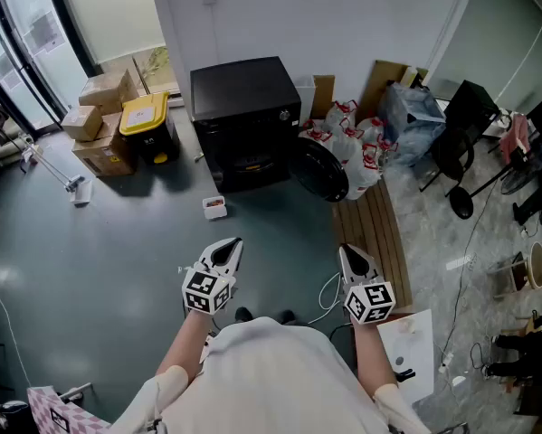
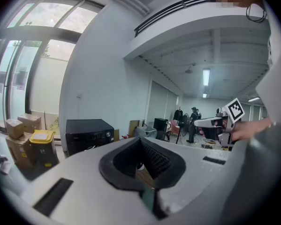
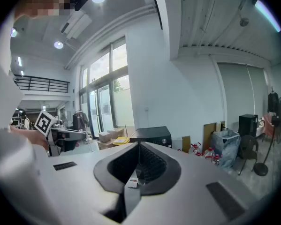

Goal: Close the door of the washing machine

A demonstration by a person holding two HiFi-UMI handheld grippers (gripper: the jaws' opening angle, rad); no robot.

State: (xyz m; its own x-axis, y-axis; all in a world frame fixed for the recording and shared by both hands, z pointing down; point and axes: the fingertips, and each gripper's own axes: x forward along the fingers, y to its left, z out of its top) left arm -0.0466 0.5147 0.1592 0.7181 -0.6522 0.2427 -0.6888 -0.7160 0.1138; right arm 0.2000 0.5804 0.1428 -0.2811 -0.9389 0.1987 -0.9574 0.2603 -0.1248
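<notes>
The black washing machine (image 1: pixel 243 120) stands against the far wall, and its round door (image 1: pixel 319 168) hangs open to the right of its front. My left gripper (image 1: pixel 229 250) and right gripper (image 1: pixel 352 255) are held side by side above the grey floor, well short of the machine, both pointing toward it. Each has its jaws shut with nothing between them. In the left gripper view the machine (image 2: pixel 86 132) shows beyond the closed jaws of the left gripper (image 2: pixel 141 143). The right gripper view has the machine (image 3: pixel 152 135) straight ahead of the right gripper (image 3: pixel 139 147).
A yellow-lidded bin (image 1: pixel 146 125) and cardboard boxes (image 1: pixel 103 107) sit left of the machine. A small white box (image 1: pixel 214 207) lies on the floor before it. Plastic bags (image 1: pixel 356 143), a wooden pallet (image 1: pixel 372 229) and a black chair (image 1: pixel 461 143) are to the right. A cable (image 1: pixel 329 292) lies by my feet.
</notes>
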